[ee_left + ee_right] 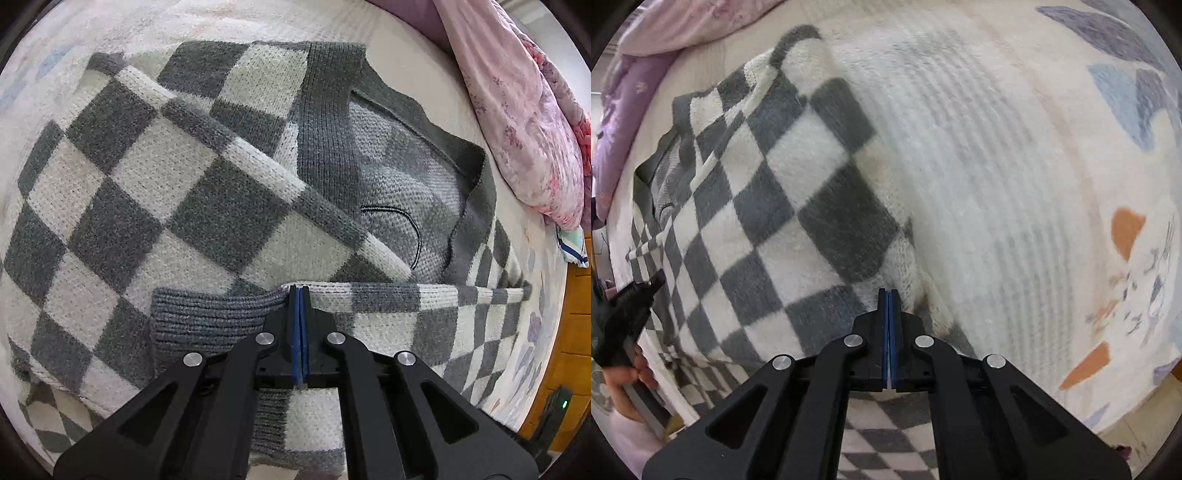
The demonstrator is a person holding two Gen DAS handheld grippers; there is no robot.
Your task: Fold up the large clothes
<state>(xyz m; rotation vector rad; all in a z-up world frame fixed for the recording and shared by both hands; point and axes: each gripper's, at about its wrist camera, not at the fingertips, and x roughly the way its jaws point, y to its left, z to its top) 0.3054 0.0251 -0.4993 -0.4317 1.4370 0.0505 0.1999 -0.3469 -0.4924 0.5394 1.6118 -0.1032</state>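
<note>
A grey and white checkered knit sweater [155, 192] lies spread on a bed, one sleeve folded diagonally across its body. My left gripper [299, 291] is shut on the sweater where the grey ribbed cuff [210, 314] meets the sleeve edge. In the right wrist view the same sweater [783, 206] fills the left half. My right gripper [888, 295] is shut on the sweater's right-hand edge [905, 269], holding it slightly raised. The left gripper also shows at the far left in the right wrist view [628, 314], held by a hand.
The bed has a pale quilted cover [1015, 184] with coloured patches. A pink floral duvet [524, 110] is piled at the right in the left wrist view, and at top left in the right wrist view [624, 110]. A wooden bed frame [569, 350] borders the right edge.
</note>
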